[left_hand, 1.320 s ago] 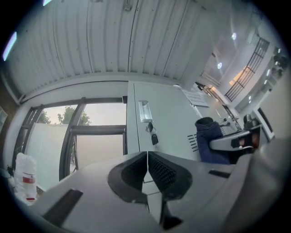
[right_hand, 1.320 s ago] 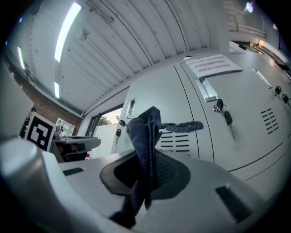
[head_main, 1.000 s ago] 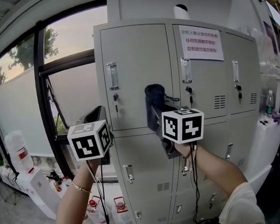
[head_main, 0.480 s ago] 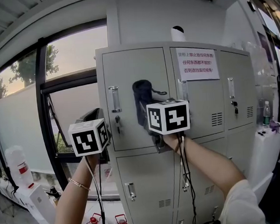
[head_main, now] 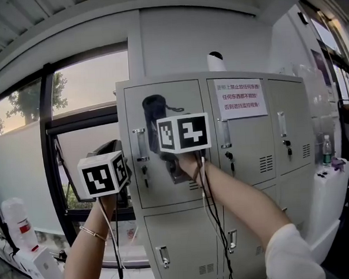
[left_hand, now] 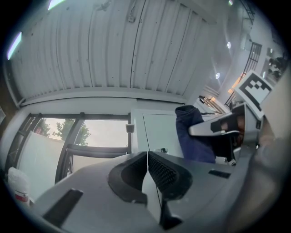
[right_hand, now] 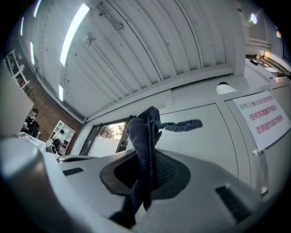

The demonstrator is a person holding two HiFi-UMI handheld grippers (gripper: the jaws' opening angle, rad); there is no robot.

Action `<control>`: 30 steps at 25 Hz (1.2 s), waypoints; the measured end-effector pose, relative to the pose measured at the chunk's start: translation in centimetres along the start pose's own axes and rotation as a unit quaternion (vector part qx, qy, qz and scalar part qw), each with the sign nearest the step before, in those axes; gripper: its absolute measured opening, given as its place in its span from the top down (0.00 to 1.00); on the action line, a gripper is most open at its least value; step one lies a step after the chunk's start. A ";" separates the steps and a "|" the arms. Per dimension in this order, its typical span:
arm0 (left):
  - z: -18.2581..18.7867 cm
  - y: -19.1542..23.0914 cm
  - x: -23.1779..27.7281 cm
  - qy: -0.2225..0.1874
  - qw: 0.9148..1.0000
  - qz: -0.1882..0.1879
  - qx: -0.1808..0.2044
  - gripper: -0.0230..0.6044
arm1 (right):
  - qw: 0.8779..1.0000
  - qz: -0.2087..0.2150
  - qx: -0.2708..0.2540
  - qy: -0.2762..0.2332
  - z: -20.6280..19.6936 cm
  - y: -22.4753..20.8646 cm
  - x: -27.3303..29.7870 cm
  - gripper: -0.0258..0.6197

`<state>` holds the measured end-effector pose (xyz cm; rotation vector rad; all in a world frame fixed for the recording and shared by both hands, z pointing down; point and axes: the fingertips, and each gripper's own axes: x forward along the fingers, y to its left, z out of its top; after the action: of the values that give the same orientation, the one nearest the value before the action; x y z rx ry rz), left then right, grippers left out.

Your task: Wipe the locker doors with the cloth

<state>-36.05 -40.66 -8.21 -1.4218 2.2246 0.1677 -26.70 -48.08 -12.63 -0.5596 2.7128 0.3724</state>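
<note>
Head view, grey lockers (head_main: 245, 138), tall window (head_main: 88, 82)

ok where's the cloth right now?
Head view, centre-left: the dark blue cloth is clamped in the right tongs, up at the upper part of the top-left locker door, just right of its handle.

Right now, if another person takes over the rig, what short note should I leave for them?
Right tongs: shut on the dark blue cloth, held up at the top of the upper left locker door.
Left tongs: shut, empty, held left of that door.
Done: no wiped area can be told.
Left: wipe this door downward, then the other doors.
</note>
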 end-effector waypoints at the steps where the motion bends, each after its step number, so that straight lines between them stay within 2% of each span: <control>1: 0.2 0.1 0.1 -0.001 1.000 -0.001 0.003 0.95 | 1.000 0.001 0.000 -0.001 0.4 0.3 0.5 0.89; 14: 2.3 2.2 1.4 -0.021 0.999 -0.002 0.035 0.94 | 1.000 0.021 0.020 0.005 5.0 3.0 7.2 0.89; 23: 0.6 3.4 2.0 -0.011 1.000 0.005 0.020 0.94 | 1.000 0.003 0.003 0.026 4.7 2.8 9.9 0.89; 30: -0.9 2.5 2.4 0.007 1.000 -0.001 0.011 0.94 | 0.999 -0.019 0.002 0.029 4.6 0.2 9.5 0.89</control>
<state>-39.34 -41.84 -8.93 -1.4175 2.2284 0.1329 -33.70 -49.63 -20.45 -0.6290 2.7541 0.3472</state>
